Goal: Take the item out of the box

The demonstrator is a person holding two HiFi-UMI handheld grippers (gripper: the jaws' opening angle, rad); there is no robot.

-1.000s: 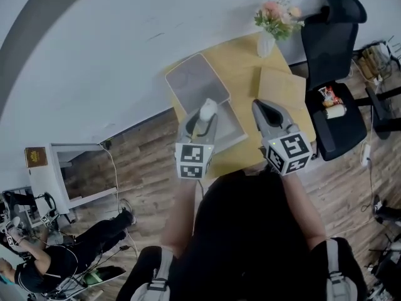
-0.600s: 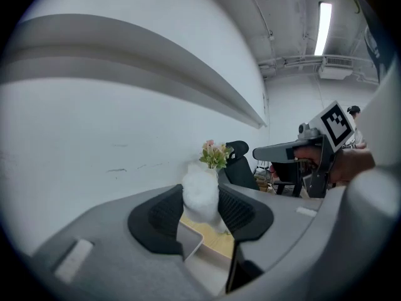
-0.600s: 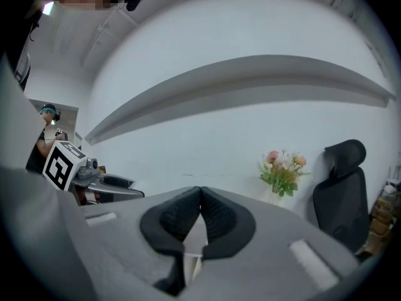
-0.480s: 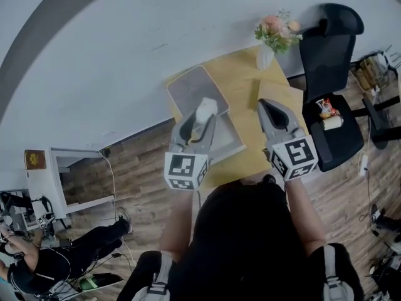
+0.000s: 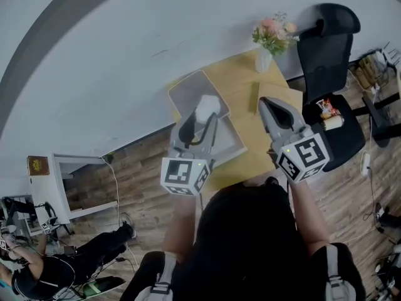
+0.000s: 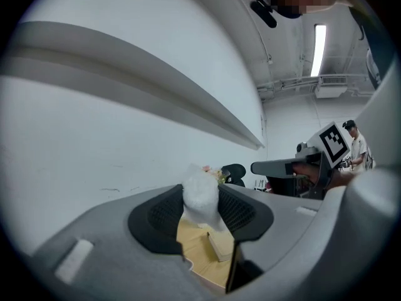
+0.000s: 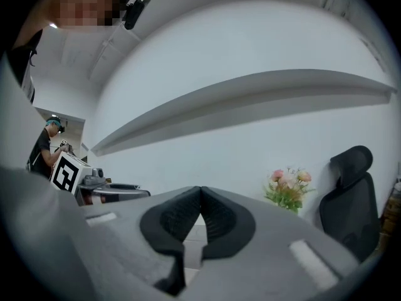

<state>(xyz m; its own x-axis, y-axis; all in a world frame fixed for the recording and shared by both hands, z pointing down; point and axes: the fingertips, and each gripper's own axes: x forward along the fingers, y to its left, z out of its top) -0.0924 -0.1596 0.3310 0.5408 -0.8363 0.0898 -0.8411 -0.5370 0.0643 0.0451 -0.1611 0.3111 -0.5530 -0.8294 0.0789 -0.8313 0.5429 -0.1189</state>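
Observation:
A white wrapped item (image 5: 205, 107) (image 6: 200, 196) is pinched between the black pads of my left gripper (image 5: 202, 113) (image 6: 202, 207), held up above the open grey box (image 5: 233, 137) on the yellow table (image 5: 247, 80). The box's lid (image 5: 191, 88) stands open toward the wall. My right gripper (image 5: 270, 110) (image 7: 200, 207) hangs to the right of the box, its pads meeting at the tips with nothing between them. In the left gripper view the right gripper (image 6: 294, 166) shows at the right.
A vase of pink flowers (image 5: 270, 35) (image 7: 288, 190) stands at the table's far corner. A flat brown board (image 5: 281, 99) lies on the table's right side. A black office chair (image 5: 329, 49) with snack packets on its seat stands right of the table. The white wall is behind.
Both grippers have risen toward the camera, the left one carrying the white item higher above the box. The jaws keep the same setting.

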